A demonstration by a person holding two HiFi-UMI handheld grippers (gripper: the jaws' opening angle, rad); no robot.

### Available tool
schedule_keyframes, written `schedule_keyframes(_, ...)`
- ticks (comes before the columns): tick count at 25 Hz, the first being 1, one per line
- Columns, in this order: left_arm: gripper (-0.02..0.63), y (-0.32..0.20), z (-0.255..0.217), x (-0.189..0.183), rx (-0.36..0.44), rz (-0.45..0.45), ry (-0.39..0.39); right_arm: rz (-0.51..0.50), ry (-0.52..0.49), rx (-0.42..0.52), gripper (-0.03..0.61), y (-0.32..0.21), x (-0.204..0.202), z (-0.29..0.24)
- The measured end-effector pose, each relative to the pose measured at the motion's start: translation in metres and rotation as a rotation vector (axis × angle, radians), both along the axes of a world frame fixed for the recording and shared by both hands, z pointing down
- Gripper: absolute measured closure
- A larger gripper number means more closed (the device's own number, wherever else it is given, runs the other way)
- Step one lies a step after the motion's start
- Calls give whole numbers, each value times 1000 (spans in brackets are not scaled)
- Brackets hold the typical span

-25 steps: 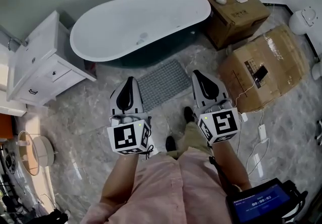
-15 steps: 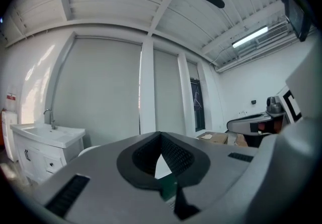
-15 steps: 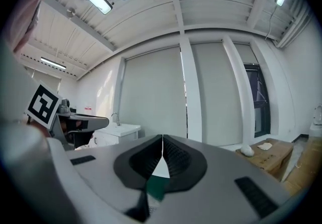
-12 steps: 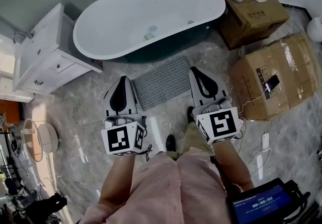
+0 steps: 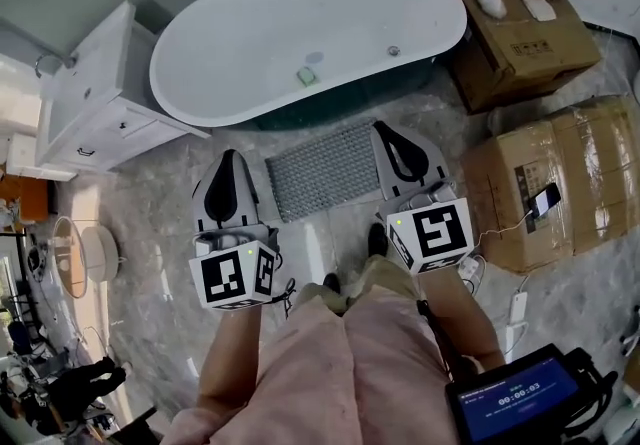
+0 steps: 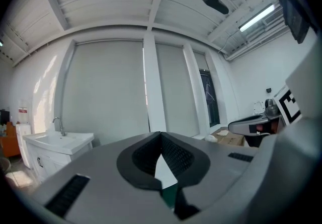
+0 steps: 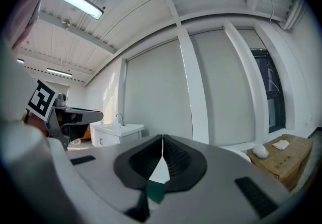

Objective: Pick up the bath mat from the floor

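Note:
A grey knobbly bath mat [image 5: 322, 169] lies flat on the marble floor in front of the white bathtub [image 5: 300, 38]. My left gripper [image 5: 230, 157] hangs above the floor to the mat's left, jaws shut with nothing in them. My right gripper [image 5: 383, 129] hovers over the mat's right end, also shut and empty. Both are held well above the floor at about waist height. In the left gripper view the left gripper [image 6: 160, 134] faces the wall and window blinds, tips touching. The right gripper view shows the right gripper [image 7: 162, 138] likewise closed.
A white vanity cabinet [image 5: 95, 98] stands left of the tub. Two cardboard boxes [image 5: 515, 28] [image 5: 555, 178] sit at the right, one with a phone on a cable. A round stool [image 5: 85, 258] is at the left. My feet stand just behind the mat.
The view has shifted so that the tub and mat sit nearer the middle. Both grippers have moved forward, closer to the mat, and stayed shut.

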State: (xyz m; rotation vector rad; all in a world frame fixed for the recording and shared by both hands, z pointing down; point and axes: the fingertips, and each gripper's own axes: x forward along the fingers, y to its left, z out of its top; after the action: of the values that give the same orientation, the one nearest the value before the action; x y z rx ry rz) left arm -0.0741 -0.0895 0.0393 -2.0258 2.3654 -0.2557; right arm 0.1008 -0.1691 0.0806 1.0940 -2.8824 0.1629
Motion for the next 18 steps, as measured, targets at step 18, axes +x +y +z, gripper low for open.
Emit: schedule_keyframes(18,589,4,0,-66,33,-161,44,-141,28,27,561,-37,-70,-10)
